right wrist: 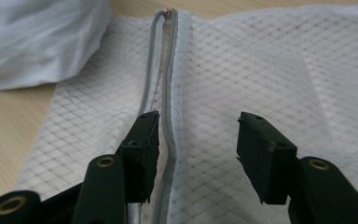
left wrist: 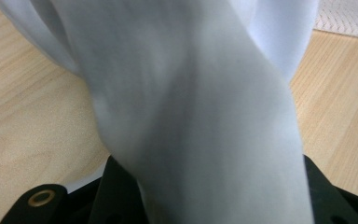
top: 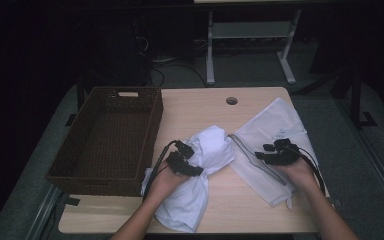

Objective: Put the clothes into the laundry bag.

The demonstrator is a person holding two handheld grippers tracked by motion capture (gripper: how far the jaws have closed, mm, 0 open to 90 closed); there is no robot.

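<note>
A white garment [top: 210, 150] lies bunched on the wooden table [top: 195, 107], one end trailing toward the front edge. My left gripper [top: 187, 160] is shut on its gathered middle; in the left gripper view the cloth [left wrist: 191, 116] runs up between the black jaws and hides their tips. To the right a white mesh bag [top: 275, 125] lies flat, with a grey zipper [right wrist: 170, 70] along its edge. My right gripper [right wrist: 198, 126] hovers open just over the bag, its left jaw at the zipper, with nothing pinched between the pads.
A dark wicker basket [top: 105, 177] stands on the table's left side, with nothing in it. A round cable hole [top: 231, 100] sits near the table's far edge. Bare wood shows between the basket and the garment. Metal frame legs stand on the floor behind.
</note>
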